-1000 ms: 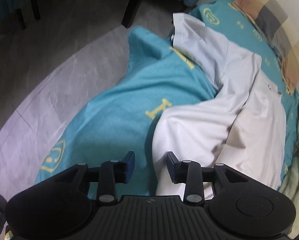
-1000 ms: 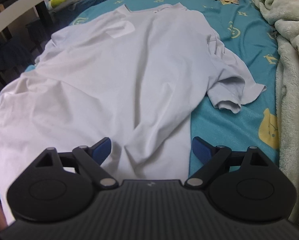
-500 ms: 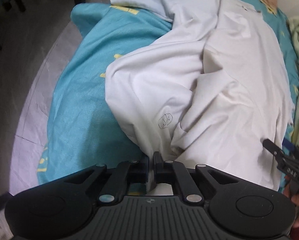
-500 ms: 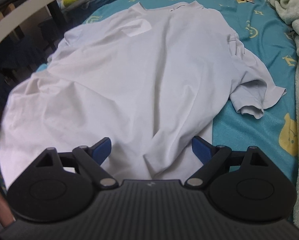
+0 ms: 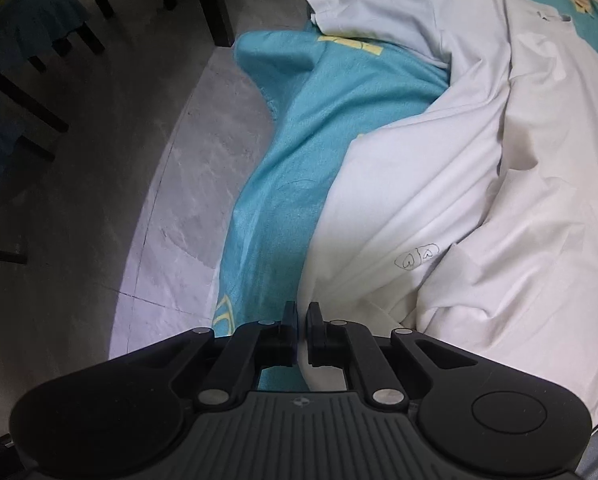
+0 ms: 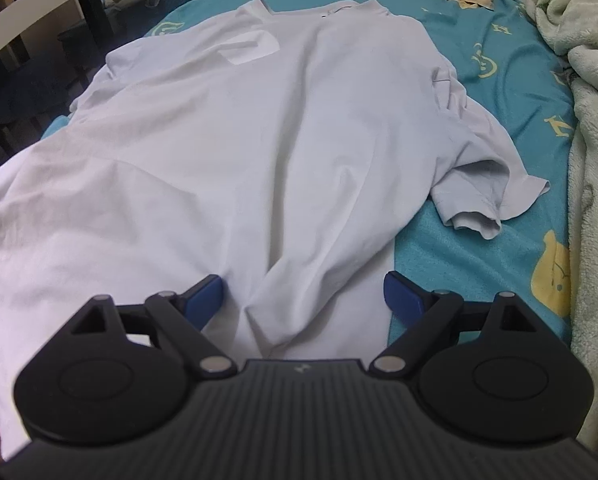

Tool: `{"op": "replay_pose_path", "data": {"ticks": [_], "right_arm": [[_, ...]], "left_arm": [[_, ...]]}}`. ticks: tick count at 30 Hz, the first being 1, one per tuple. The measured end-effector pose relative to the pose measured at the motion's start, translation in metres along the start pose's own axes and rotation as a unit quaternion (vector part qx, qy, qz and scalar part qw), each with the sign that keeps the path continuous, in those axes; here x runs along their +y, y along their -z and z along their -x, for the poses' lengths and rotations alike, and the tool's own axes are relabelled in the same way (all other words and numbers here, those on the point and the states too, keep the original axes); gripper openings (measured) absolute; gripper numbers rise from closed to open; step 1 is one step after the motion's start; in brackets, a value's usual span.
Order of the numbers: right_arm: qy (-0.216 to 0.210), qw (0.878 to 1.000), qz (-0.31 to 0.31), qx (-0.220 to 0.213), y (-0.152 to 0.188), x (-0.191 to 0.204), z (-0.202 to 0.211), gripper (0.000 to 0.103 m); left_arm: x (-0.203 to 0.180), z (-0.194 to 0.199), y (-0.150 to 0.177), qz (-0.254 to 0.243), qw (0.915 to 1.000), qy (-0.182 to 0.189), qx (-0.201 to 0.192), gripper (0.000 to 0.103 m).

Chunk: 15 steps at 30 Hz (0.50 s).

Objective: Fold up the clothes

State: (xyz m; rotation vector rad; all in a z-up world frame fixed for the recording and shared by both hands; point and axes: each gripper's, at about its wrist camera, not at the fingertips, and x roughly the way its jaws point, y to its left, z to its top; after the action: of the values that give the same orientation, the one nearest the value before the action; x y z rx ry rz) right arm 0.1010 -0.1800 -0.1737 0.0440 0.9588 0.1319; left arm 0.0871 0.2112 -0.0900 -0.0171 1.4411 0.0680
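A white T-shirt (image 6: 283, 152) is spread across the middle of the frame on a bed covered by a teal sheet (image 6: 479, 248), collar toward the top. In the left wrist view, the shirt's lower edge (image 5: 315, 360) is pinched between the nearly closed jaws of the left hand-held gripper (image 5: 302, 316) at the bottom centre. The right hand-held gripper (image 6: 303, 292) is held wide apart over the hem, gripping nothing. A pale green blanket (image 6: 591, 160) is seen along the right edge.
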Motion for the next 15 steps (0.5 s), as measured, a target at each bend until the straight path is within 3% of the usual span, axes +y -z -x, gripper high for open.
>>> {"op": "replay_pose_path", "data": {"ticks": [4,5,7,8,11,13,15], "right_arm": [[-0.010,0.999,-0.043,-0.009,-0.001,-0.014,0.009,0.089],[-0.018,0.998,-0.063,-0.019,-0.002,-0.020,0.015,0.089],[-0.033,0.993,-0.106,-0.042,-0.005,-0.033,0.028,0.089],[-0.037,0.990,-0.127,-0.055,-0.006,-0.040,0.034,0.089],[-0.042,0.978,-0.182,-0.089,-0.010,-0.059,0.048,0.089],[-0.042,0.970,-0.212,-0.111,-0.013,-0.072,0.056,0.089],[-0.032,0.964,-0.229,-0.130,-0.016,-0.082,0.059,0.088]], "left_arm": [[-0.012,0.016,0.003,-0.020,0.9994,-0.002,-0.027,0.009],[-0.015,0.023,0.005,-0.023,0.9990,0.000,-0.038,0.014],[-0.024,0.041,0.008,-0.029,0.9971,0.010,-0.070,0.037],[-0.028,0.051,0.009,-0.032,0.9955,0.016,-0.088,0.040],[-0.061,0.071,0.013,-0.045,0.9880,0.033,-0.144,0.049],[-0.084,0.083,0.016,-0.053,0.9810,0.044,-0.181,0.061],[-0.108,0.096,0.019,-0.062,0.9723,0.056,-0.218,0.062]]}}
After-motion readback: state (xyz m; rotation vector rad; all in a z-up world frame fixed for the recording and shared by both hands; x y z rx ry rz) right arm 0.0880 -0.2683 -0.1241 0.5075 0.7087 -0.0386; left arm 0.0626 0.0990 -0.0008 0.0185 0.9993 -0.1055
